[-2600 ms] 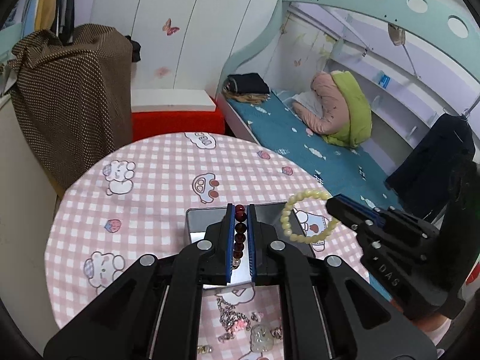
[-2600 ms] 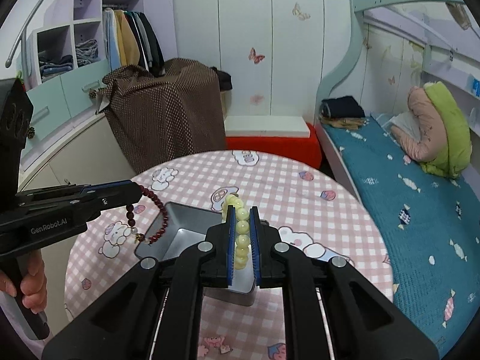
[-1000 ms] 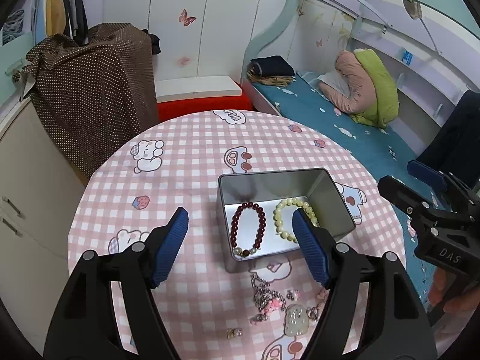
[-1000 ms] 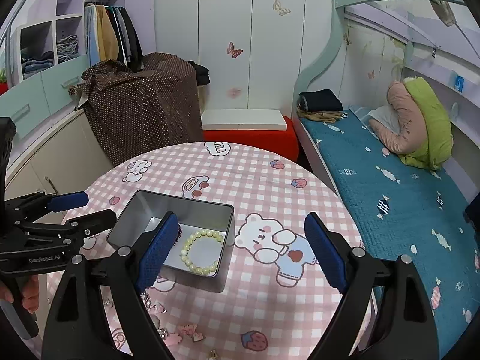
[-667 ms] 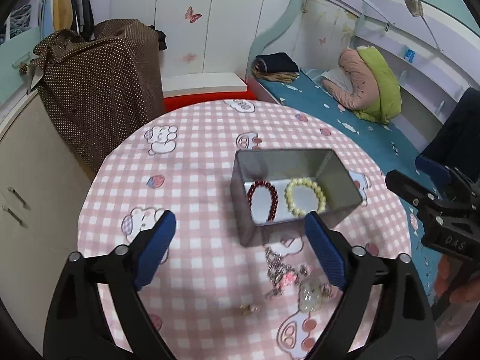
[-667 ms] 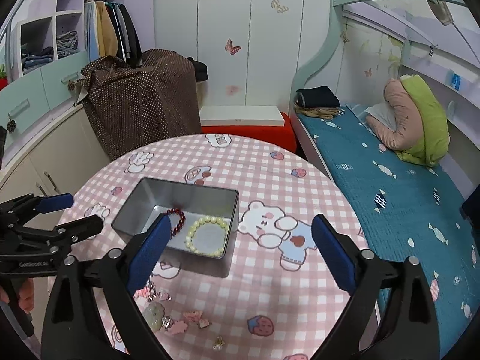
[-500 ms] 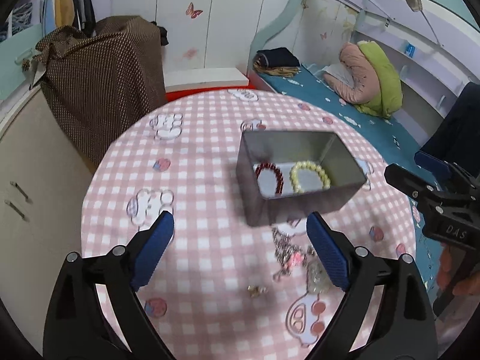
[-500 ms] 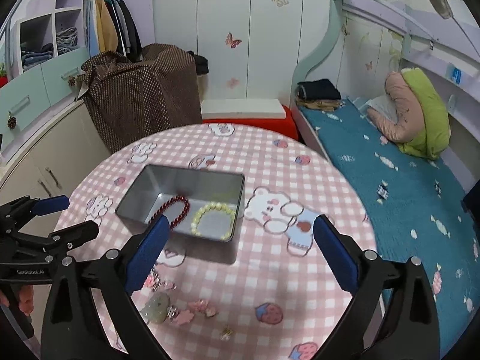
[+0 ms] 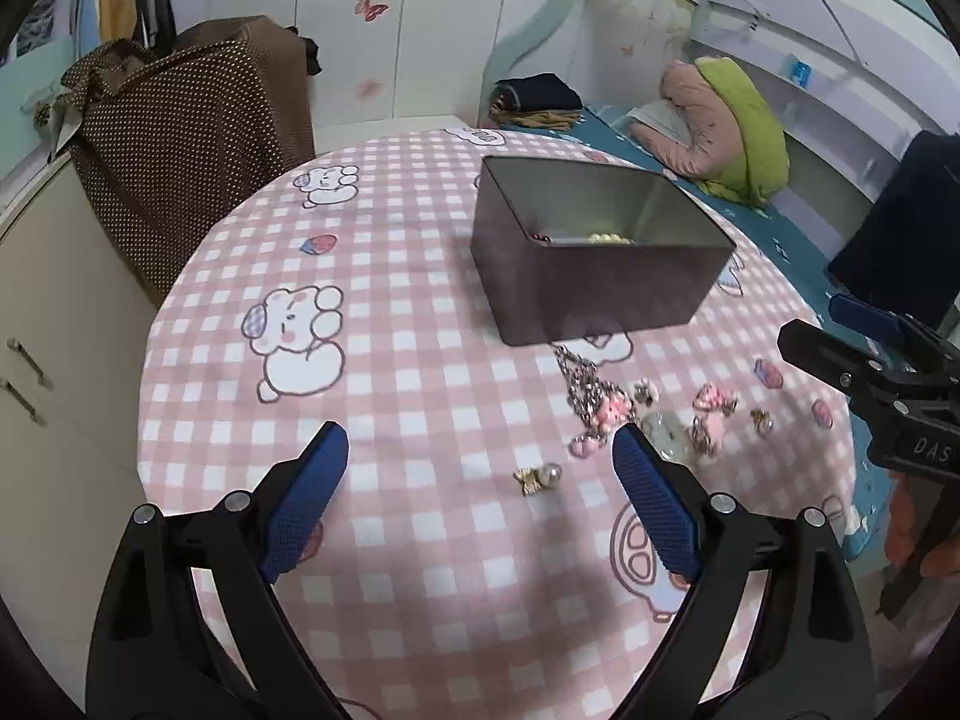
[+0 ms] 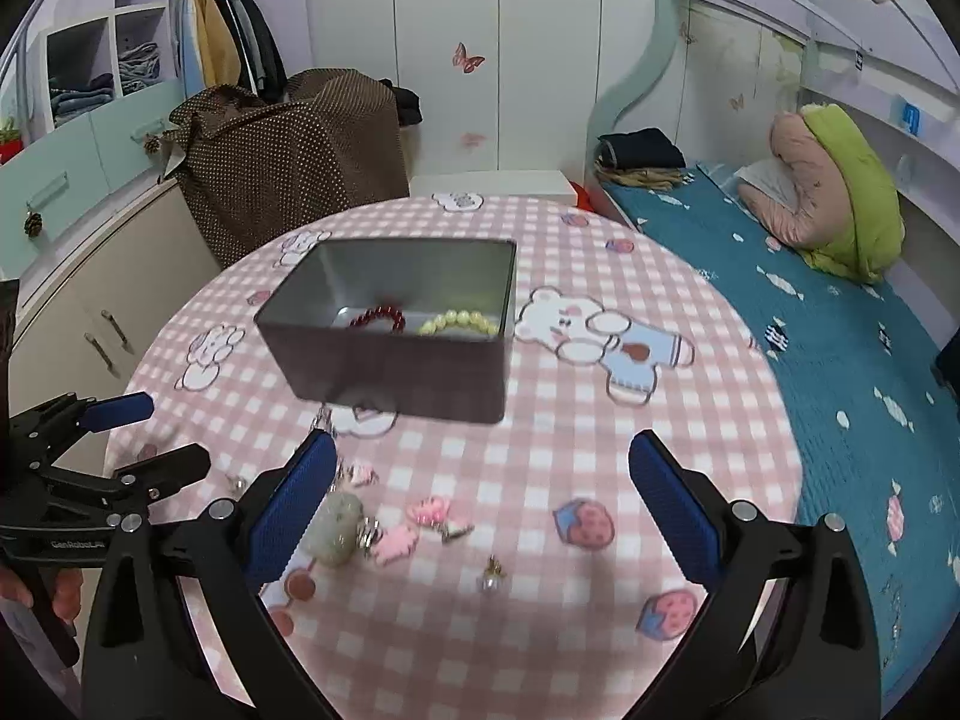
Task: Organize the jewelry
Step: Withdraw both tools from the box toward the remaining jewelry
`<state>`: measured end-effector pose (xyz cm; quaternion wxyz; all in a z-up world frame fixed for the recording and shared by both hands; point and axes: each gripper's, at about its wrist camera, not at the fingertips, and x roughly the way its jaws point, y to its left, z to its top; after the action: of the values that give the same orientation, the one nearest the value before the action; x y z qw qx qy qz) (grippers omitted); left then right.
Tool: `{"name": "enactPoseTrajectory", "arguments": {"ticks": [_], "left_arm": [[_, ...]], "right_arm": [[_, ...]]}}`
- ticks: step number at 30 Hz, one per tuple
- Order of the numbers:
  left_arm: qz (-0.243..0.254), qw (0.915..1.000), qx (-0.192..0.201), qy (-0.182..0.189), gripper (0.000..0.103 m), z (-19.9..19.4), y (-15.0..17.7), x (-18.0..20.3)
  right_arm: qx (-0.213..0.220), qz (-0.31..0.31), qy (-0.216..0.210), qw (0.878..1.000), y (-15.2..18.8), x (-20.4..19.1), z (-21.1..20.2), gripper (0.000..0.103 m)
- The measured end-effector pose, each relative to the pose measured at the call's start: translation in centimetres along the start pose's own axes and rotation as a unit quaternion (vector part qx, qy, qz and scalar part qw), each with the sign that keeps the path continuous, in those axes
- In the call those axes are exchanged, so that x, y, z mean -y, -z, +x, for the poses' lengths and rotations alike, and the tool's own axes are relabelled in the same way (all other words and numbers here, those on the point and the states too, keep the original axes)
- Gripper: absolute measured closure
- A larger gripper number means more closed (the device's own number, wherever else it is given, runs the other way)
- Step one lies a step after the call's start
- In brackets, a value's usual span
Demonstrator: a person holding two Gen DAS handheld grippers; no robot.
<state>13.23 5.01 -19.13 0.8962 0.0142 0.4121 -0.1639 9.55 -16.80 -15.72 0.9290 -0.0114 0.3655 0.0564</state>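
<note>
left gripper (image 9: 477,465) spread wide, blue pads apart, nothing between them, low centre of the left wrist view. right gripper (image 10: 480,471) also wide apart and empty, low centre of the right wrist view; it shows again at the right edge of the left wrist view

grey metal tin (image 10: 396,324), rectangular, no lid, dull dark walls, sits mid frame on the round table (image 10: 690,420) with pink-white check cloth and cartoon bear prints. inside the tin, lying flat on its floor side by side: dark red bead bracelet (image 10: 379,319) on the left, pale yellow-green bead bracelet (image 10: 459,322) on the right, both round-beaded loops, close to each other; touching or not, cannot tell. from the left wrist view only slivers of both show over the near wall of the tin (image 9: 591,252)

loose jewelry on the cloth below the tin, between tin and grippers: silver chain (image 9: 579,384) in a tangle touching a pink charm (image 9: 609,414), pale green jade-like pendant (image 10: 337,525) beside the left pad of the right gripper, pink bow-shaped pieces (image 10: 414,525) just right of it, small gold pearl earring (image 9: 536,478) apart from the rest, lower centre in the left wrist view. right wrist view slightly blurred, small pieces hard to name
</note>
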Motion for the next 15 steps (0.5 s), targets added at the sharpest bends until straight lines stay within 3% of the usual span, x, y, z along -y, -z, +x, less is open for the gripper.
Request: {"name": "enactPoseTrajectory", "arguments": {"ticks": [2,4,10,15], "left_arm": [[0.009,0.9999,0.004,0.009,0.013,0.2,0.6,0.3],[0.018,0.9998,0.007,0.011,0.024,0.5,1.1,0.7],[0.022,0.9997,-0.005,0.012,0.043,2.4,2.0,1.1],[0.036,0.9993,0.009,0.001,0.058,2.5,2.3,1.6]], "right_arm": [[0.001,-0.004,0.002,1.0,0.6,-0.2,0.0,0.009],[0.0,-0.005,0.003,1.0,1.3,-0.3,0.0,0.009],[0.0,-0.011,0.001,1.0,2.6,-1.1,0.4,0.009],[0.0,-0.019,0.035,0.999,3.6,-1.6,1.0,0.009]]}}
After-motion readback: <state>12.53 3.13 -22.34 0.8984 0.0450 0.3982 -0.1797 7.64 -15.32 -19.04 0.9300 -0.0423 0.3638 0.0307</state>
